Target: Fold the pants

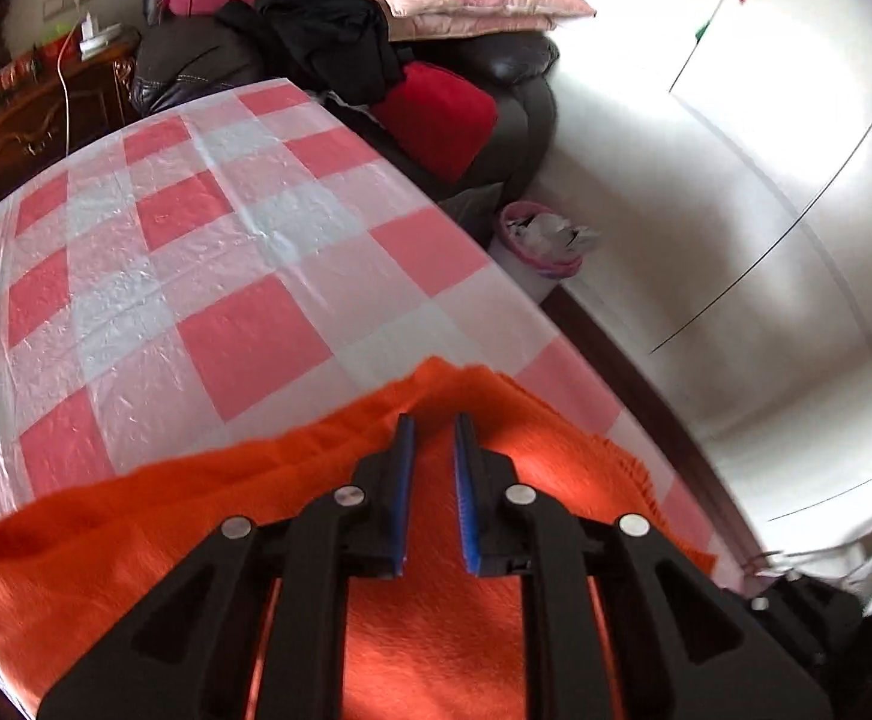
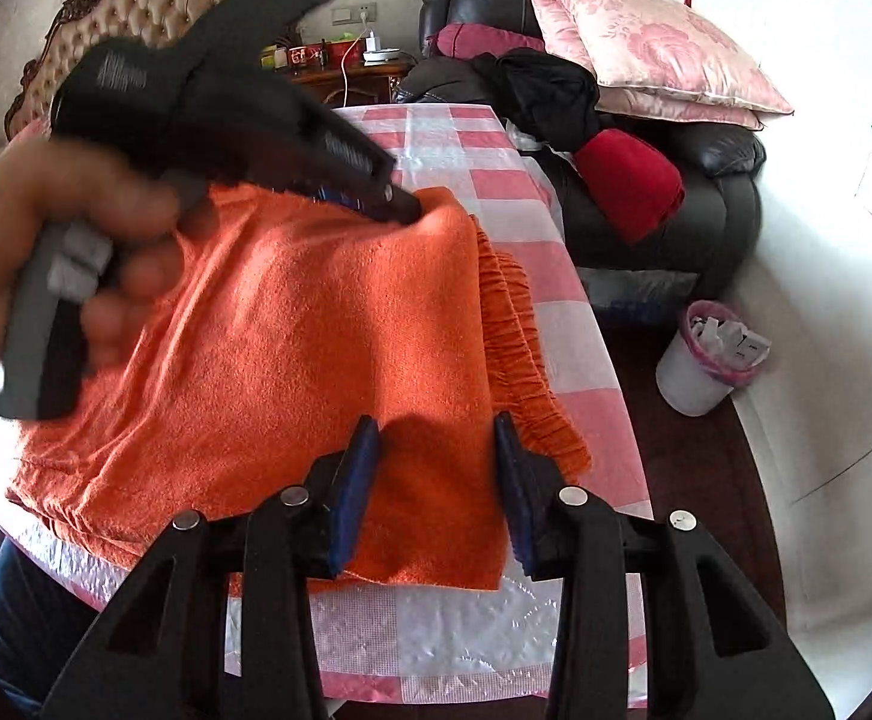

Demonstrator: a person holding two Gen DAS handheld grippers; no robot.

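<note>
The orange fleece pants [image 2: 315, 330] lie folded on the pink-and-white checked table [image 2: 484, 180], with the gathered ribbed edge [image 2: 514, 324] at the right. A hand [image 2: 45, 210] holds my left gripper [image 2: 405, 210] at the pants' far edge. Its jaws stand narrow and pinch a raised ridge of fabric. In the left wrist view the left gripper [image 1: 436, 420] sits over the pants [image 1: 195, 510], with orange cloth filling the slit between the blue pads [image 1: 405, 480]. My right gripper [image 2: 436, 426] hovers open above the near right corner, its pads apart from the cloth.
A black leather sofa [image 2: 724, 204] with pink pillows [image 2: 664, 48], black clothes [image 2: 550, 90] and a red cushion [image 2: 628, 180] stands past the table's right side. A white bin [image 2: 700, 360] sits on the dark floor. White cupboard doors [image 1: 766, 150] are at the right.
</note>
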